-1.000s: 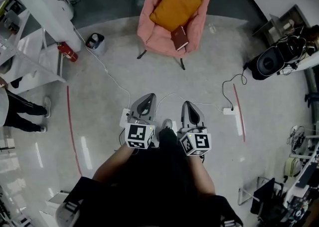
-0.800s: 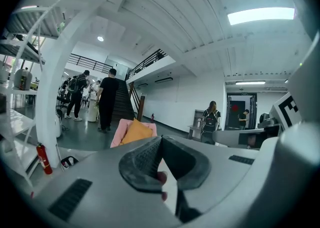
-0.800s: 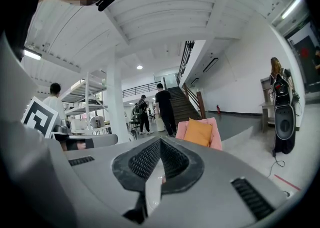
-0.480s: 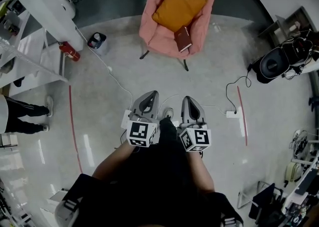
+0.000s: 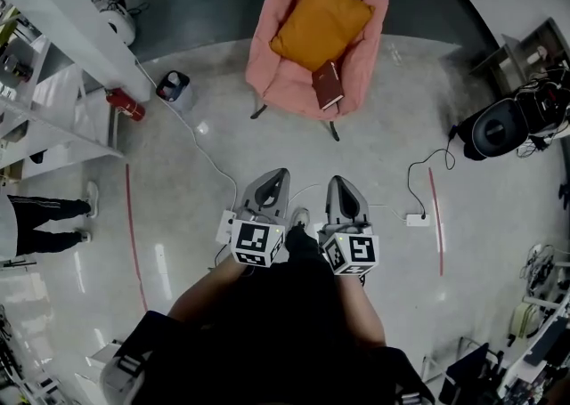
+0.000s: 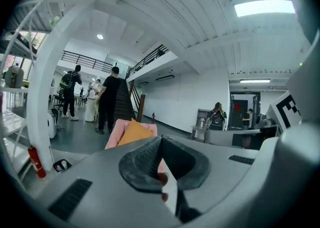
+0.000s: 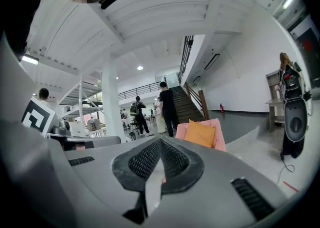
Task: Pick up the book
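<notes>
A dark red book (image 5: 327, 85) lies on the seat of a pink armchair (image 5: 283, 76), in front of an orange cushion (image 5: 321, 20). The chair stands across a stretch of floor from me. My left gripper (image 5: 274, 177) and right gripper (image 5: 341, 183) are side by side in front of the person's body, both pointing at the chair. Both are shut with nothing between them. In the left gripper view the left gripper (image 6: 160, 140) lines up just right of the armchair (image 6: 117, 135) and cushion (image 6: 135, 132). In the right gripper view the right gripper (image 7: 160, 143) sits left of the cushion (image 7: 200, 134).
A white cable runs over the floor to a power strip (image 5: 417, 219) at the right. A red fire extinguisher (image 5: 125, 104) and a small bin (image 5: 172, 87) stand by a white pillar at the left. A black speaker (image 5: 495, 127) stands at the right. A person (image 5: 44, 216) stands at the far left.
The armchair with the book has slid down the head view and come nearer. Both grippers kept their place in front of the body and stayed shut.
</notes>
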A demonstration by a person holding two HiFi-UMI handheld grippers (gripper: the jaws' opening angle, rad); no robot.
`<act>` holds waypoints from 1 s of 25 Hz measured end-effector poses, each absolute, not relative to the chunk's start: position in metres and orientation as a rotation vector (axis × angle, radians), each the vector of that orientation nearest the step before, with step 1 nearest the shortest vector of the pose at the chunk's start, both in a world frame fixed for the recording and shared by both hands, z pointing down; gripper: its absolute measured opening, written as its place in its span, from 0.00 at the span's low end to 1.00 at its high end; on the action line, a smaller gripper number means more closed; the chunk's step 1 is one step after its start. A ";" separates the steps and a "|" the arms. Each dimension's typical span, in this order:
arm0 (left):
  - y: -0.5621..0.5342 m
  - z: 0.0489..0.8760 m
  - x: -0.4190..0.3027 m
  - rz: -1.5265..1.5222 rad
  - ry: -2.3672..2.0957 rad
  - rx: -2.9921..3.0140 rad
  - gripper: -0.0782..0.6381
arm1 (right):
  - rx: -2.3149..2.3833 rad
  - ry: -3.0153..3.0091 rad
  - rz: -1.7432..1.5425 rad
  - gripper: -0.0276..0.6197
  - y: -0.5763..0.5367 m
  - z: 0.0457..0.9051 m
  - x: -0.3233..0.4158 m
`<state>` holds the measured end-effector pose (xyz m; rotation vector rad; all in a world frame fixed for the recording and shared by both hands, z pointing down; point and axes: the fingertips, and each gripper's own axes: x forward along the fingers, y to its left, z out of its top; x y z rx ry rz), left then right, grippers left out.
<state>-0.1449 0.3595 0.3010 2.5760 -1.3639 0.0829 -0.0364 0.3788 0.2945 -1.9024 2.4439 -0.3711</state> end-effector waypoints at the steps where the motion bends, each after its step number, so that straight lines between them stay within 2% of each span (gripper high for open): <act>1: 0.353 0.302 -0.139 0.082 -1.363 2.576 0.12 | -1.904 2.439 -0.374 0.05 0.372 0.296 -0.030; 17: 0.234 0.304 -0.031 0.113 -1.371 2.558 0.12 | -1.874 2.449 -0.441 0.05 0.270 0.309 0.068; 25: 0.197 0.319 -0.017 0.145 -1.425 2.490 0.12 | -1.816 2.507 -0.451 0.05 0.233 0.319 0.090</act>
